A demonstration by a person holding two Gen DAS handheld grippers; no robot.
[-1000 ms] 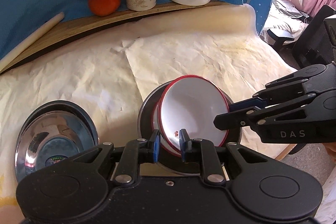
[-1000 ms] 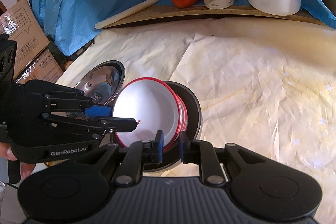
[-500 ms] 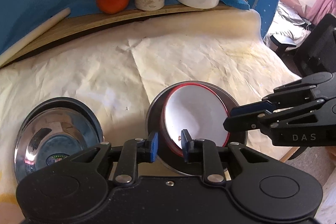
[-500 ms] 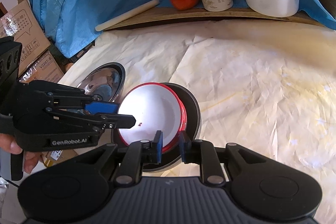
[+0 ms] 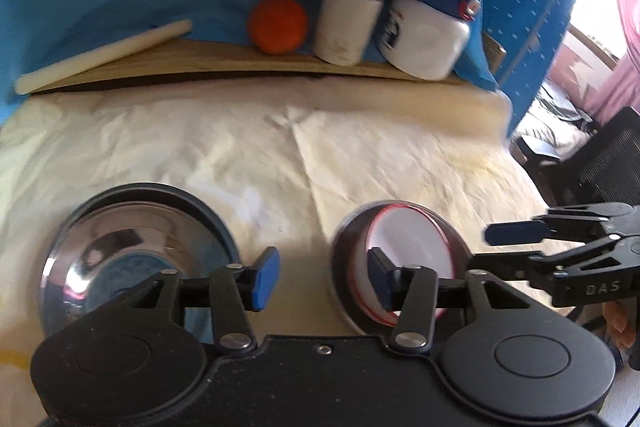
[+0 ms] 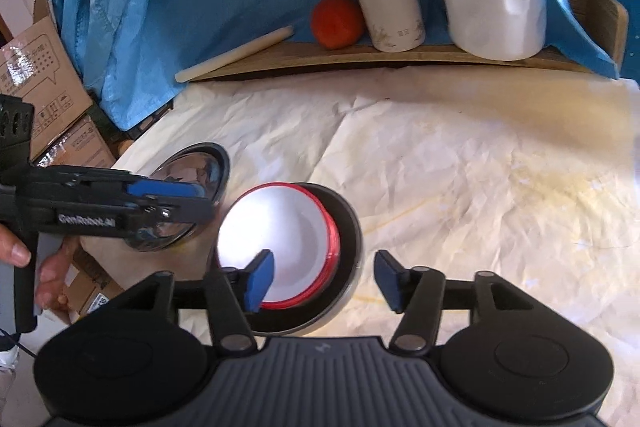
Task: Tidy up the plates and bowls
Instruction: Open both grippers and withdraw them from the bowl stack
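A white bowl with a red rim [image 5: 408, 247] [image 6: 280, 235] lies nested in a dark steel bowl [image 5: 344, 259] [image 6: 352, 227] on the crumpled paper. A second steel bowl [image 5: 132, 251] [image 6: 200, 163] stands to its left. My left gripper [image 5: 322, 279] [image 6: 206, 203] is at the stack's left edge with its jaws opening; the dark rim lies between them and they press on nothing. My right gripper [image 6: 324, 281] [image 5: 496, 247] is at the stack's right side, jaws opening too, with both rims between the fingers but not gripped.
Along the back a wooden board [image 6: 360, 55] carries an orange [image 6: 336, 23], a white flask [image 6: 388, 11], a white jug with a blue lid [image 6: 496, 11] and a pale stick [image 6: 236, 55]. Blue cloth hangs behind. Cardboard boxes [image 6: 36, 83] stand left, and a black chair [image 5: 600, 163] stands right.
Both grippers let go of the white bowl's rim and spread their jaws. The bowl, held tilted before, now lies flat in the dark bowl. The left gripper drew away to the left.
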